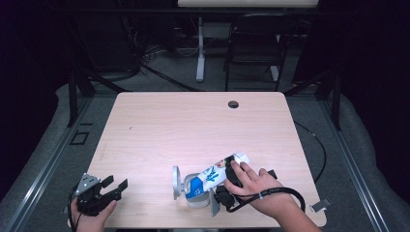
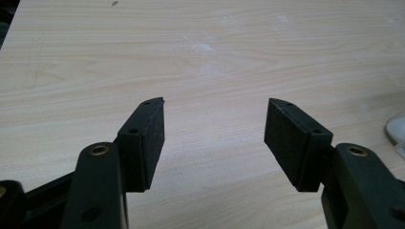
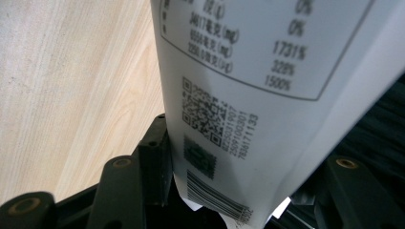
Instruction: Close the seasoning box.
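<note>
Two black foam-padded jaws of the right gripper (image 1: pixel 227 180) are clasping a glossy, flat printed pouch (image 1: pixel 217 172); the left gripper (image 1: pixel 115 186) is gaping over pale woodgrain table (image 1: pixel 193 125).

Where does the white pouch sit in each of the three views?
High view: the pouch lies low and centre on the table, slanted, one end in the right gripper, the other on a white cup.
Left gripper view: the pouch is not in this picture; the open jaws frame bare tabletop.
Right gripper view: its printed back takes up the centre and right, between the jaws.
Shared landmark: the pale wood tabletop.
</note>
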`<state>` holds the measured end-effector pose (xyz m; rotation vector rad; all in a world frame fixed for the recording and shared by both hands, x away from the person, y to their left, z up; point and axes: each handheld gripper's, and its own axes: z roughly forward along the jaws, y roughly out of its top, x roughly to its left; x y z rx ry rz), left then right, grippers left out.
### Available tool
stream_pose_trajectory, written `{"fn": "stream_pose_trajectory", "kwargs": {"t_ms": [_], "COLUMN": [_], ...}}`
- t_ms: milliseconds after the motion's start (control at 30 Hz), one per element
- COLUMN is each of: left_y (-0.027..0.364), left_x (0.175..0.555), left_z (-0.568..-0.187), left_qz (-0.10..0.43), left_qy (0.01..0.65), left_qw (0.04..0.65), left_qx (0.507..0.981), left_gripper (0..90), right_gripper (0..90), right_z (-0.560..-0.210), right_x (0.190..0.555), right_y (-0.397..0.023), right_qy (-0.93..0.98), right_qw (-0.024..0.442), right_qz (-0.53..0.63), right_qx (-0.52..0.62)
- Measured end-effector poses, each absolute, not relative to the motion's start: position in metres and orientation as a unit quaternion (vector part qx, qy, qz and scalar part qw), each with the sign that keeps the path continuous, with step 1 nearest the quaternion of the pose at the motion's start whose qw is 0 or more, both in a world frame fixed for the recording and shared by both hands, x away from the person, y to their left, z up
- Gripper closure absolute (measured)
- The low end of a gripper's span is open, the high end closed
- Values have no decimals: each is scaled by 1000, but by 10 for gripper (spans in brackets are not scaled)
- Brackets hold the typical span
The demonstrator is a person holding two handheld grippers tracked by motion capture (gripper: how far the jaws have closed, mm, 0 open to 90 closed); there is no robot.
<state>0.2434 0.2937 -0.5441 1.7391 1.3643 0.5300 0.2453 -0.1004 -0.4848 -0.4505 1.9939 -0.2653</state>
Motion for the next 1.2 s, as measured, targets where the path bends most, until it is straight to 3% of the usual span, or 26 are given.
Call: {"fn": "stream_pose_trajectory", "kwargs": {"t_ms": [1200], "left_y": [295], "left_x": [244], "left_z": [-545], "left_qz": [213], "left_qy": [546], "left_qw": [419], "left_qx": [694], "left_gripper": [399], "right_gripper": [491], "right_z": [-483], "right_x": [245], "right_y": [-100], "right_qy": [827], "right_qw": [518], "right_qz": [-110], "right_qx": [-190]}}
